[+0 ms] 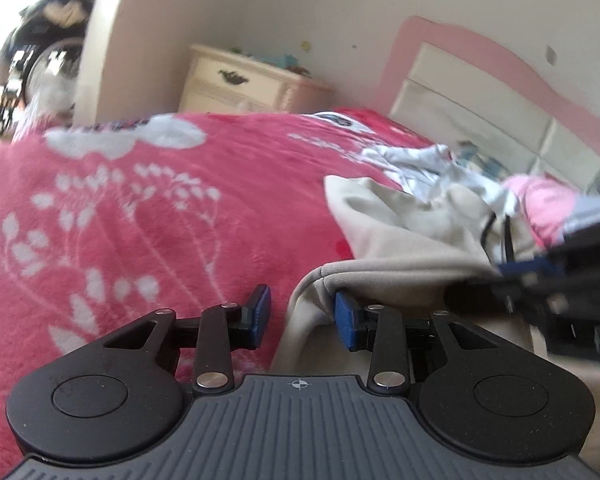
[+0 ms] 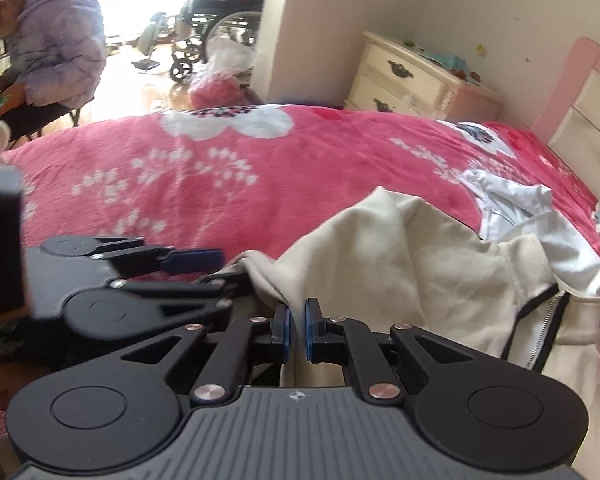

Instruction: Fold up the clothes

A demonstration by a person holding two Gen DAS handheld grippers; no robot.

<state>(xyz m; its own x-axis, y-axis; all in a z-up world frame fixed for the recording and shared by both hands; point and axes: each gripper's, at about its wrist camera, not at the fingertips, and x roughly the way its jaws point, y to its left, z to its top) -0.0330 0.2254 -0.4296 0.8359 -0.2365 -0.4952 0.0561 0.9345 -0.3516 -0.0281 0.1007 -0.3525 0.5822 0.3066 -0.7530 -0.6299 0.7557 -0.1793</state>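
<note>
A: Where does the cream fleece zip-up garment (image 2: 428,264) lie?

B: Crumpled on the pink plush floral blanket (image 2: 228,200) that covers the bed, filling the lower right of the right wrist view, its black-edged zipper (image 2: 548,328) running down at right. A white garment (image 2: 512,200) is bunched just beyond it.

A: And the right gripper (image 2: 296,330)?

B: Its blue-padded jaws are clenched on a fold of the cream fabric at lower centre of that frame.

A: The left gripper (image 1: 302,316)?

B: Its jaws stand apart. The garment's rounded edge (image 1: 324,276) lies over the right-hand pad (image 1: 346,320); the other pad (image 1: 260,312) hangs clear over the blanket. It grips nothing.

A: What surrounds the bed?

B: A cream bedside cabinet with dark handles (image 2: 408,76) at upper right against the wall, a pink-framed headboard (image 1: 480,92), a wheelchair (image 2: 216,24) at upper centre, and a seated person in a lilac puffer jacket (image 2: 56,40) at upper left.
</note>
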